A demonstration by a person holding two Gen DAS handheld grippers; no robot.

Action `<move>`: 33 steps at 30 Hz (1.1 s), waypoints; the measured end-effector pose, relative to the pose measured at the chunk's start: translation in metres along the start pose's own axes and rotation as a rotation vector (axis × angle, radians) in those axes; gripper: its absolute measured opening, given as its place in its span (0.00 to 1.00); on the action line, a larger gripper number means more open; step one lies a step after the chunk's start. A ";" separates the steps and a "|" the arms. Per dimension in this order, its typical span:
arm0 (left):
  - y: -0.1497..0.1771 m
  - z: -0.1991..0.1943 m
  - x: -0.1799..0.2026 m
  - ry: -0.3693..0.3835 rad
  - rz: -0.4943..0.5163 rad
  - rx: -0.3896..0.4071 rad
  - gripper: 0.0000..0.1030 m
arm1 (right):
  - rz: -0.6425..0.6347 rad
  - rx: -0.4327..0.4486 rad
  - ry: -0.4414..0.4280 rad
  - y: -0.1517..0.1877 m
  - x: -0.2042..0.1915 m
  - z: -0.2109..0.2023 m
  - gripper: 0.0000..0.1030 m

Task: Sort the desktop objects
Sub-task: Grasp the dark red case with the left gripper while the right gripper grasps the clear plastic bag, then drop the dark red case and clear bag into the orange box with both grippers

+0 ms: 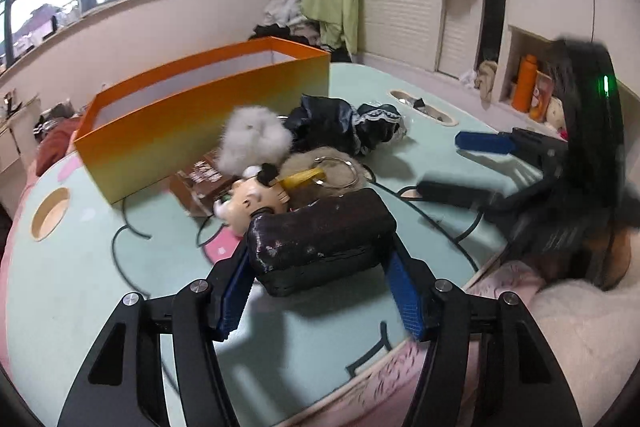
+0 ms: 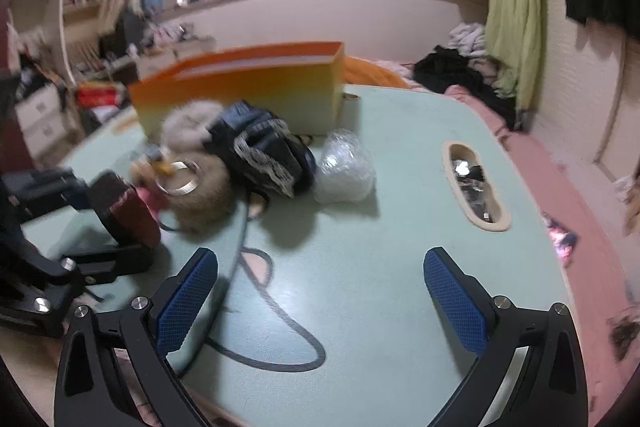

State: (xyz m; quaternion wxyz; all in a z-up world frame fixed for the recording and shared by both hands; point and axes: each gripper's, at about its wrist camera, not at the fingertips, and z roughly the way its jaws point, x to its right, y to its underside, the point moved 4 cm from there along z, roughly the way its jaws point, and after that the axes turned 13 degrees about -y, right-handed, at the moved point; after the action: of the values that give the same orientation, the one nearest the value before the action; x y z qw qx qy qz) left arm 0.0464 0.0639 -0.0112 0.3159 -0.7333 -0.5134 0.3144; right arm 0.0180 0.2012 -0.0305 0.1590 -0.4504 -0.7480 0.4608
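Task status: early stage. The orange box (image 1: 200, 115) stands open-topped toward the far edge of the pale green desk (image 1: 100, 287); what shows of its interior is bare white wall, and its floor is hidden, so whether anything has been deposited cannot be told.

Left gripper (image 1: 320, 291): its blue pads flank a dark, scuffed rectangular case (image 1: 320, 235) at each end and appear to be pinching it. The case sits at the near side of the clutter, close to the near edge of the desk. In the right wrist view the case looks tilted between the fingers, which suggests it is leaving the surface; this is a judgement only.

Right gripper (image 2: 320, 303): jaws spread wide with nothing between them, hovering over bare desk near the right side.

Items remaining, clustered in front of the box near the desk centre:
- white fluffy pom-pom (image 1: 256, 143)
- dark lace-trimmed fabric bundle (image 1: 340, 127)
- tan fur piece with a metal ring (image 2: 184, 179)
- cartoon-head figure (image 1: 252, 201)
- clear plastic wrap bundle (image 2: 344, 167)

Estimated remaining work: nearly all of the sort.
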 end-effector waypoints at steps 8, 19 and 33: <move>0.009 0.003 -0.002 -0.031 -0.019 -0.021 0.61 | 0.221 0.021 0.050 -0.057 0.041 -0.001 0.67; 0.001 -0.003 -0.007 -0.041 -0.024 -0.005 0.61 | 0.153 -0.114 0.105 -0.050 0.053 0.043 0.29; -0.142 0.018 -0.101 -0.177 -0.267 0.118 0.65 | 0.019 0.002 -0.130 -0.158 -0.010 0.086 0.32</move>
State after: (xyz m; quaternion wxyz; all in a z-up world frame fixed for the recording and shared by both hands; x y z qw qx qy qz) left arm -0.0740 0.0088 0.1034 0.3509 -0.6082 -0.6126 0.3629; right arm -0.1164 0.1195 0.0578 0.1060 -0.4266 -0.7519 0.4913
